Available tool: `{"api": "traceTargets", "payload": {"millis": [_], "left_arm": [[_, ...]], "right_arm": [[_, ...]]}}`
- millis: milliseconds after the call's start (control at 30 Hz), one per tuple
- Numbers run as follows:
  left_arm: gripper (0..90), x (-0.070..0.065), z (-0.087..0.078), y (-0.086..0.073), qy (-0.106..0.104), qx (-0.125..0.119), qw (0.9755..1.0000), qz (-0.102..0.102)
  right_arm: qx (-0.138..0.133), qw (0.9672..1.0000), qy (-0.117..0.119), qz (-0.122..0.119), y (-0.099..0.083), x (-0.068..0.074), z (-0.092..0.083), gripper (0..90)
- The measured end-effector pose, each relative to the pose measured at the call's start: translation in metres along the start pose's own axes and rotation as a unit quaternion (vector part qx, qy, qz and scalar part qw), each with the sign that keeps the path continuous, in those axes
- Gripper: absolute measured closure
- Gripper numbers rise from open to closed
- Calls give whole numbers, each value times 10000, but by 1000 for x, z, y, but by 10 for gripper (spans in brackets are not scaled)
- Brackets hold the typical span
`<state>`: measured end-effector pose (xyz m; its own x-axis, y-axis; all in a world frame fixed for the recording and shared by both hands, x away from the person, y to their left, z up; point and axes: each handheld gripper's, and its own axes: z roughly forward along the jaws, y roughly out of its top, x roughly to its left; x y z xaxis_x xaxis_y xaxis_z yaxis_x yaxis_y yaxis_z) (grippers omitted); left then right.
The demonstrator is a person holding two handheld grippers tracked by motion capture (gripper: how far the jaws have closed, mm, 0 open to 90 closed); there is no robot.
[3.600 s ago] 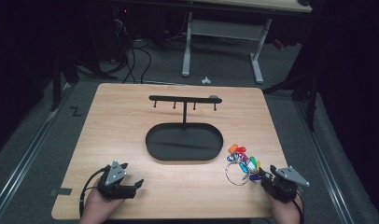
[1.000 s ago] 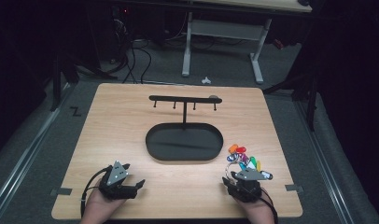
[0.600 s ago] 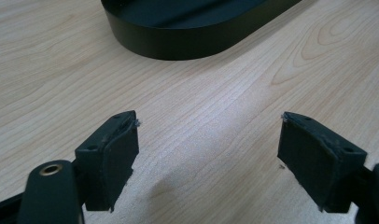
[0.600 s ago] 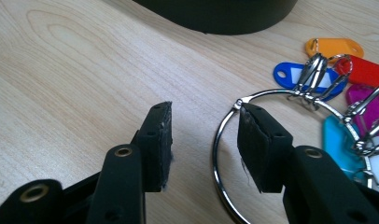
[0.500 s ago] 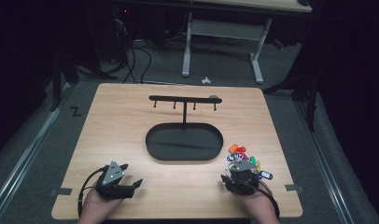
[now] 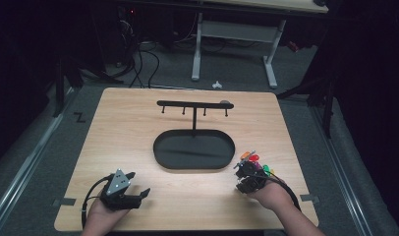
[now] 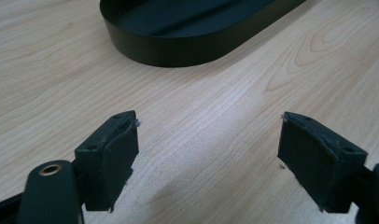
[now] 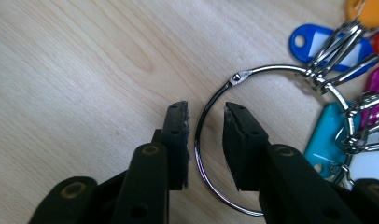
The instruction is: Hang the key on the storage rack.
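High view: right gripper (image 6: pixel 247 178) at lower right of the counter (image 6: pixel 138 123), over the key ring (image 6: pixel 251 169) with its coloured tags, just right of the black oval tray (image 6: pixel 193 150); left gripper (image 6: pixel 123 189) lower left, well apart from it. Left gripper view: jaws wide apart over bare wood, tray (image 7: pixel 187 42) at top. Right gripper view: jaws have just been closing, narrow gap left, the ring's wire (image 8: pixel 199 135) runs between them, pads not pressing; tags (image 8: pixel 318 42) upper right.
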<state>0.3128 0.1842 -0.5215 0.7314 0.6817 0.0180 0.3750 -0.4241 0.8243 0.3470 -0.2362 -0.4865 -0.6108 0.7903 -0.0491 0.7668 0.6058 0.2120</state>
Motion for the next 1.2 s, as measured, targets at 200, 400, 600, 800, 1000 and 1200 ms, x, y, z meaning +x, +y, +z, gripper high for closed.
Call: {"api": "traceTargets", "payload": {"millis": [200,400,600,800,1000,1200], "left_arm": [[208,0,-1,-1,8,5,10000,-14],[208,0,-1,-1,17,0,10000,-14],[208,-1,0,0,6,24,10000,7],[208,-1,0,0,11,36,10000,23],[208,-2,1,0,2,40,10000,25],[208,-2,1,0,2,34,10000,30]], "right_arm": [[184,9998,117,-42,6,-2,4,819],[370,9989,147,-238,-2,-1,0,861],[447,9981,114,-414,-19,5,-6,860],[496,9981,101,-350,-33,4,-10,847],[365,9988,130,-299,-33,5,-13,795],[162,9997,132,-160,-23,7,-13,672]]}}
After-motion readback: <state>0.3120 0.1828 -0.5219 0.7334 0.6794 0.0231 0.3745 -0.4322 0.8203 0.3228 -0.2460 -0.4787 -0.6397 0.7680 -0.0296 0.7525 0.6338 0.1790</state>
